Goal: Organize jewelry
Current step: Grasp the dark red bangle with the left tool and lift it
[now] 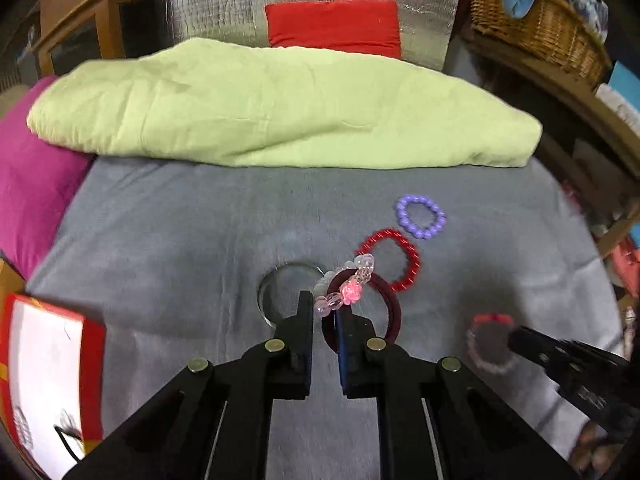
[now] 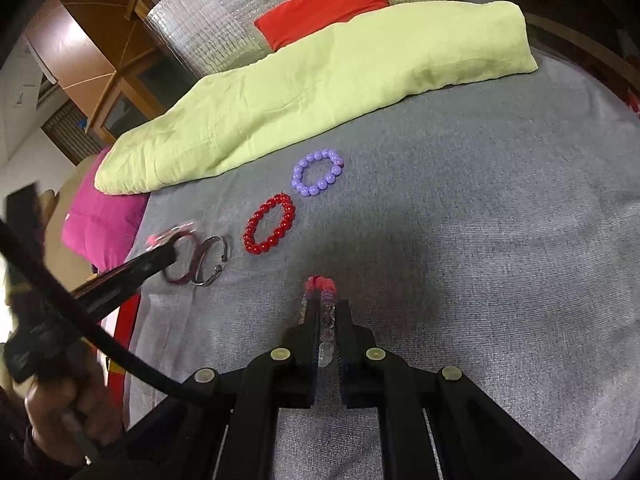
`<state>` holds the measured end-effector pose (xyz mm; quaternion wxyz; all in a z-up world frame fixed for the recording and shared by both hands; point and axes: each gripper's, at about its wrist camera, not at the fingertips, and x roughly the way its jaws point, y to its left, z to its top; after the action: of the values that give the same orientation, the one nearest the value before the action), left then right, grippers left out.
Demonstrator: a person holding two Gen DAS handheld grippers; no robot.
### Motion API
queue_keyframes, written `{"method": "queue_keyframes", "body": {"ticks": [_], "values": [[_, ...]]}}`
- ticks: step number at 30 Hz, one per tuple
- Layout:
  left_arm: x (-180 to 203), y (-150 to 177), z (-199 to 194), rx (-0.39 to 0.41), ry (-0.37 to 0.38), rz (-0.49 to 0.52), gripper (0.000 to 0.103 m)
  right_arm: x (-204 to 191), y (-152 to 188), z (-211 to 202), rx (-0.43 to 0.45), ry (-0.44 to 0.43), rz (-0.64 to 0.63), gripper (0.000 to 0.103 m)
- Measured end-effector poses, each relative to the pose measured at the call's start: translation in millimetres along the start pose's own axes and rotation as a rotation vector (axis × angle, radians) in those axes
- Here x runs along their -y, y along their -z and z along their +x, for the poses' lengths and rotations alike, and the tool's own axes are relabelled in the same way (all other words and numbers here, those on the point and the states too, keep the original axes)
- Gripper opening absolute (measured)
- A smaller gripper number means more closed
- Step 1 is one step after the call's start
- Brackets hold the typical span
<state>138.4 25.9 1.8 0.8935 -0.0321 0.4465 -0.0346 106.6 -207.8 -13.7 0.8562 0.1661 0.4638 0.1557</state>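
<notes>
My left gripper [image 1: 323, 312] is shut on a pink and clear bead bracelet [image 1: 347, 284], held just above a dark maroon hair tie [image 1: 394, 312] and a silver bangle [image 1: 276, 280] on the grey blanket [image 1: 180, 248]. My right gripper [image 2: 325, 312] is shut on a red, purple and clear bead bracelet [image 2: 322, 292], which stands on edge between its fingers. That bracelet also shows in the left wrist view [image 1: 490, 342]. A red bead bracelet [image 2: 270, 224] and a purple bead bracelet [image 2: 318, 174] lie flat on the blanket beyond both grippers.
A folded light green blanket [image 1: 280, 108] lies across the far side, with a magenta pillow [image 1: 28, 184] at its left and a red cushion [image 1: 334, 26] behind. A red and white box [image 1: 48, 376] sits at the near left. A wicker basket [image 1: 540, 20] stands on shelving at the right.
</notes>
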Motion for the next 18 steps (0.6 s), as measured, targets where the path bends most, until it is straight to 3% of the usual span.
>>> {"method": "queue_keyframes", "body": {"ticks": [3, 7, 9, 10, 12, 14, 15, 18], "values": [[2, 10, 8, -0.067, 0.037, -0.012, 0.012, -1, 2, 1, -0.003, 0.002, -0.004, 0.008], [14, 31, -2, -0.052, 0.112, 0.021, 0.015, 2, 3, -1, -0.007, 0.003, 0.001, 0.008], [20, 39, 2, -0.056, -0.002, 0.078, 0.043, 3, 2, -2, -0.005, -0.003, 0.009, 0.008], [19, 40, 0, -0.032, -0.028, 0.07, 0.045, 3, 2, -2, -0.003, -0.005, 0.009, 0.008], [13, 40, -6, -0.004, -0.009, 0.037, 0.047, 1, 2, -3, -0.001, -0.007, 0.002, 0.008], [10, 41, -7, -0.018, -0.003, 0.008, 0.054, 0, 2, -3, -0.001, -0.011, 0.001, 0.008], [12, 42, -6, -0.026, -0.001, 0.016, 0.058, 0, 1, -3, -0.001, -0.013, 0.001, 0.008], [23, 51, -1, -0.04, -0.01, 0.068, 0.059, 0, 1, -3, 0.0, -0.016, 0.003, 0.008]]}}
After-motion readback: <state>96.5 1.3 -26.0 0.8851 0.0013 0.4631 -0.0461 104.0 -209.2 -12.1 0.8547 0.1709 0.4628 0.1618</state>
